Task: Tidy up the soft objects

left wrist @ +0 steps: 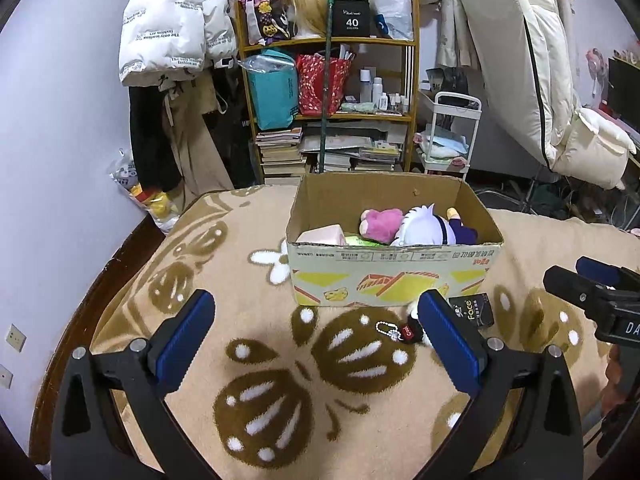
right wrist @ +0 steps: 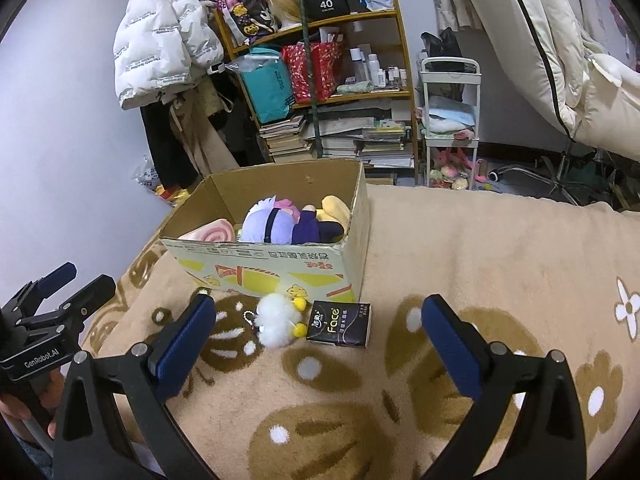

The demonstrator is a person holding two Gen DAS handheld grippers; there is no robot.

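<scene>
Left tool (left wrist: 316, 344) spread wide, empty, hovers over blanket (left wrist: 240, 280) facing cardboard box (left wrist: 392, 276). Box open-topped as collection bin, already holds pink plush (left wrist: 380, 222) and purple-clad doll (right wrist: 276, 224). White fluffy keychain (right wrist: 276, 320) and tissue pack (right wrist: 339, 323), reads "Face", lie just before box, likely next. Right tool (right wrist: 320, 340) wide open, empty. Shelf box (right wrist: 326, 0) reads "40".

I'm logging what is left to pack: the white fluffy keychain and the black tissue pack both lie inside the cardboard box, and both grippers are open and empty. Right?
Not quite. The white fluffy keychain and black tissue pack lie on the blanket in front of the cardboard box, as the right wrist view shows. Both the left gripper and right gripper are open and empty.
</scene>
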